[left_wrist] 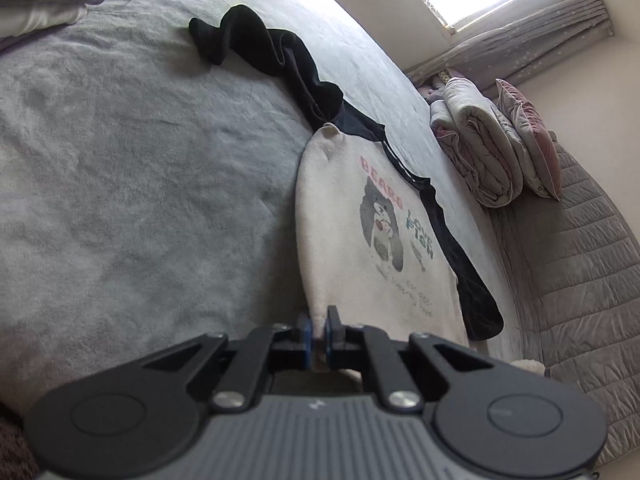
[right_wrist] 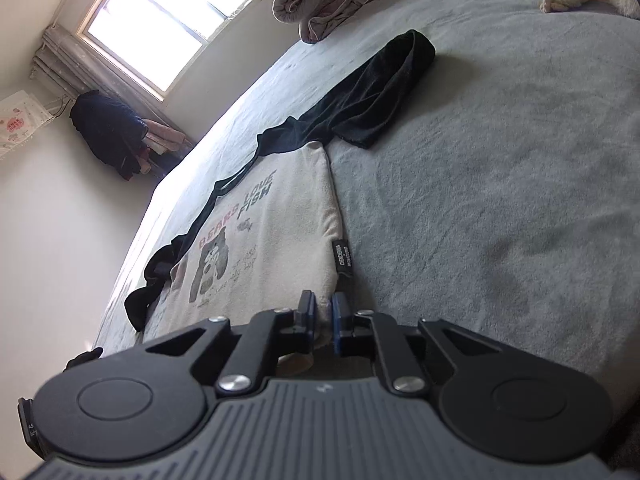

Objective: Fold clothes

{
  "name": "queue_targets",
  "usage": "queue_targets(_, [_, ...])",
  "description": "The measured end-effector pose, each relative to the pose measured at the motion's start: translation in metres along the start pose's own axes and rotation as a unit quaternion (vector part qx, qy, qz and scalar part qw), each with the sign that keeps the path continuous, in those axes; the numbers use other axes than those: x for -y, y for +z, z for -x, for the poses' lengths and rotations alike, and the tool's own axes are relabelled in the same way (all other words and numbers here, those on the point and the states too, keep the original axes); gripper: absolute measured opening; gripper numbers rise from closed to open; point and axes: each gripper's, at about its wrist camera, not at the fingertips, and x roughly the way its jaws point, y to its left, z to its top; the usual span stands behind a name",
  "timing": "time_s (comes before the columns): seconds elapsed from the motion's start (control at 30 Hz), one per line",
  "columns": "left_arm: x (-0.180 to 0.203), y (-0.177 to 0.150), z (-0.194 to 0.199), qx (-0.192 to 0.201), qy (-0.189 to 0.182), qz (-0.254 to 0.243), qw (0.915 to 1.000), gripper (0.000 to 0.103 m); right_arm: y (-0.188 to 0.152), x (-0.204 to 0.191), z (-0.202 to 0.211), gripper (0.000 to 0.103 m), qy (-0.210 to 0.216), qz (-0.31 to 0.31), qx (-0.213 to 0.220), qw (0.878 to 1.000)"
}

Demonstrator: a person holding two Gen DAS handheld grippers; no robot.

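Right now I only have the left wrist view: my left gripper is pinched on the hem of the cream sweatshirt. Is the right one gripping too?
Observer: Yes, the right gripper is shut on the cream sweatshirt, at its other hem corner.
Operator: Anything near that corner?
Observer: A small black side label sticks out of the seam just beyond the fingers.
Operator: Does the far black sleeve lie flat?
Observer: The right-hand black sleeve stretches out straight on the grey blanket.

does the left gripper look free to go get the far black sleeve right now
Probably not as things stand. The left gripper is shut on the hem of the cream sweatshirt, and the black sleeve lies well beyond it across the grey bedspread. Nothing blocks the path, but it would have to let go first.
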Motion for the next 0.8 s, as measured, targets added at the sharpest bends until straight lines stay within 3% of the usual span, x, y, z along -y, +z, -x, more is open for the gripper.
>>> queue_targets(0.17, [0.020,0.003,0.011,0.020,0.031,-0.051,0.9980,0.006,0.008,-0.015,0.003,0.010,-0.025,0.034,0.016,0.999])
queue_targets(0.3, [0.009,0.000,-0.010,0.001,0.081,-0.065,0.9946,0.007,0.003,-0.013,-0.012,0.010,-0.053,0.048,0.003,0.997])
queue_targets(0.37, [0.000,-0.003,-0.018,-0.007,0.086,-0.063,0.9942,0.007,-0.002,-0.003,-0.022,0.010,-0.061,0.039,-0.011,0.997])
queue_targets(0.47, [-0.007,-0.007,-0.017,-0.001,0.087,-0.064,0.9941,0.018,-0.008,0.008,-0.028,0.015,-0.054,0.035,-0.021,0.998])
queue_targets(0.53, [-0.006,-0.010,-0.010,0.013,0.091,-0.089,0.9918,0.034,-0.009,0.011,-0.025,0.019,-0.055,0.033,-0.019,0.998])
queue_targets(0.57, [-0.005,-0.011,-0.006,0.018,0.091,-0.102,0.9904,0.049,-0.009,0.012,-0.022,0.020,-0.051,0.036,-0.018,0.998])
queue_targets(0.6, [-0.005,-0.013,-0.002,0.023,0.090,-0.115,0.9890,0.059,-0.010,0.011,-0.020,0.020,-0.050,0.043,-0.016,0.998])
queue_targets(0.67, [-0.004,-0.017,0.003,0.027,0.091,-0.143,0.9851,0.061,-0.011,0.009,-0.015,0.023,-0.051,0.060,-0.011,0.997])
queue_targets(0.77, [-0.002,-0.028,0.005,0.026,0.107,-0.195,0.9746,0.063,-0.021,0.004,-0.009,0.048,-0.060,0.100,0.005,0.993])
queue_targets(0.8, [-0.002,-0.033,0.005,0.027,0.113,-0.216,0.9695,0.063,-0.025,0.002,-0.008,0.049,-0.061,0.117,0.007,0.991])
